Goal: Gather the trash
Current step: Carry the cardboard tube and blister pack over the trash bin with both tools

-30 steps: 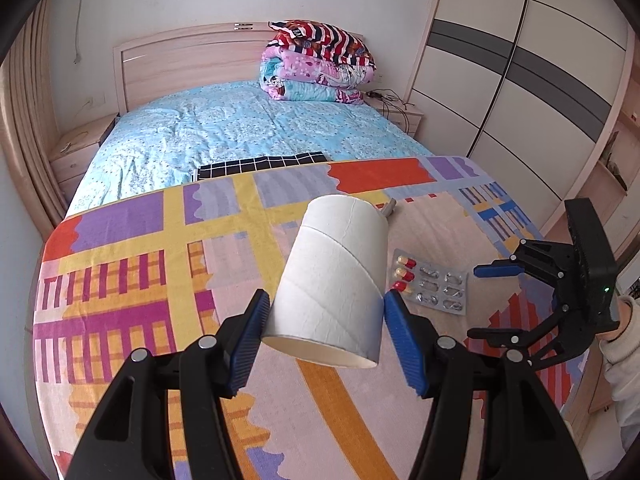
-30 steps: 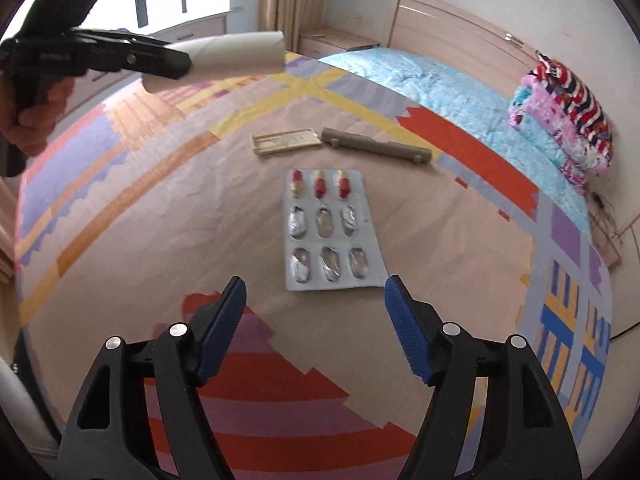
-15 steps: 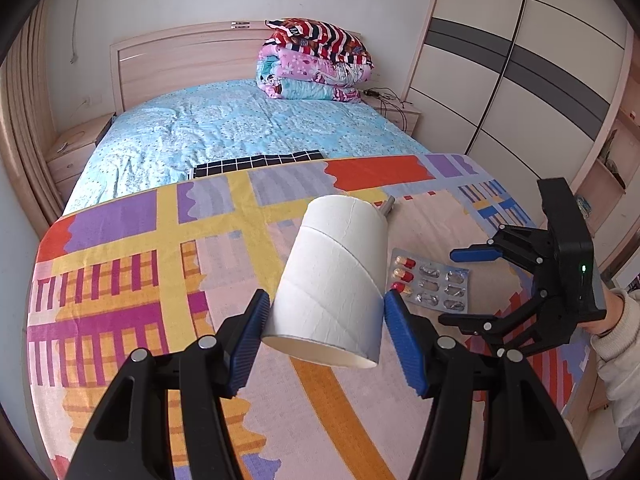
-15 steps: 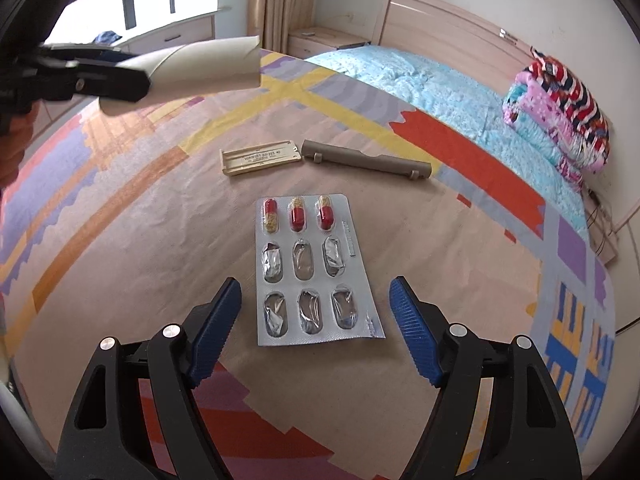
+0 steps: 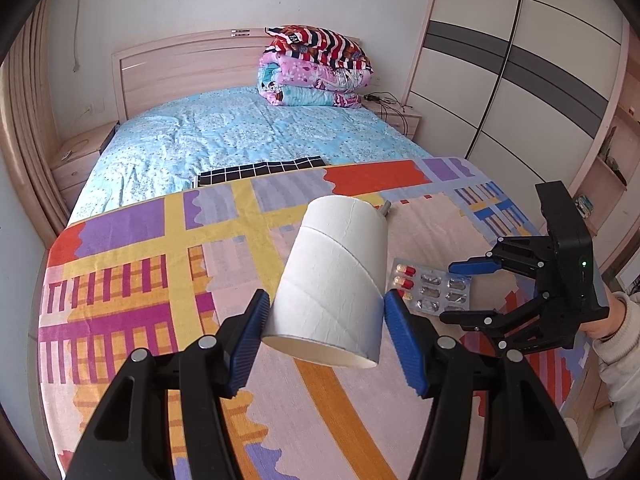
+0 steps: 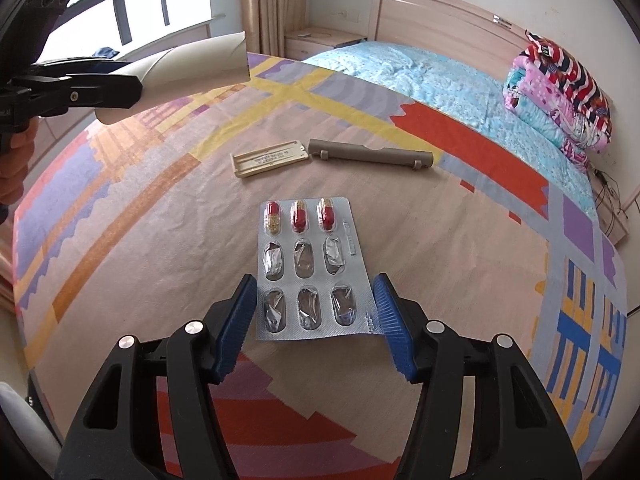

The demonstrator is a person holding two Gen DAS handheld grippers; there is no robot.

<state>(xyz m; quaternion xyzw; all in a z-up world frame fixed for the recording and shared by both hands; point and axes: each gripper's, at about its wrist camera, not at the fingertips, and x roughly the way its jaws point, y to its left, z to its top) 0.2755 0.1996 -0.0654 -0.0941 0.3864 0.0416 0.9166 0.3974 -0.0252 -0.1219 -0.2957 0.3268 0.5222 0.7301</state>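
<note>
The left tool (image 5: 326, 328) is clamped on a white cardboard tube (image 5: 334, 284), both blue pads pressing its sides, and the tube is held in the air above the patterned blanket (image 5: 160, 264) that covers the foot of the bed. The left wrist view shows the tube's open near end and the whole bed beyond it: the blue quilt (image 5: 240, 136), a stack of folded bedding (image 5: 316, 68) at the headboard and the wardrobe doors (image 5: 540, 72) along the right wall. That view also shows the right tool (image 5: 460, 290) from the side, lowered over a blister pack (image 5: 432, 288) near the blanket's right edge, with a sleeve (image 5: 616, 336) behind it. The right wrist view gives what the first cannot: the right tool (image 6: 314, 320) straddles the near end of the blister pack (image 6: 308, 268), its jaws closing, the left pad about at the pack's edge and the right pad just beside it, the pack lying flat on the blanket. Three red capsules (image 6: 298, 214) remain in the far row; the other pockets are torn open. Beyond the pack lie a cream plastic strip (image 6: 270, 158) and a brown tube-shaped piece (image 6: 372, 154), end to end, toward the blanket's far edge. A window (image 6: 132, 4) shows at upper left.
</note>
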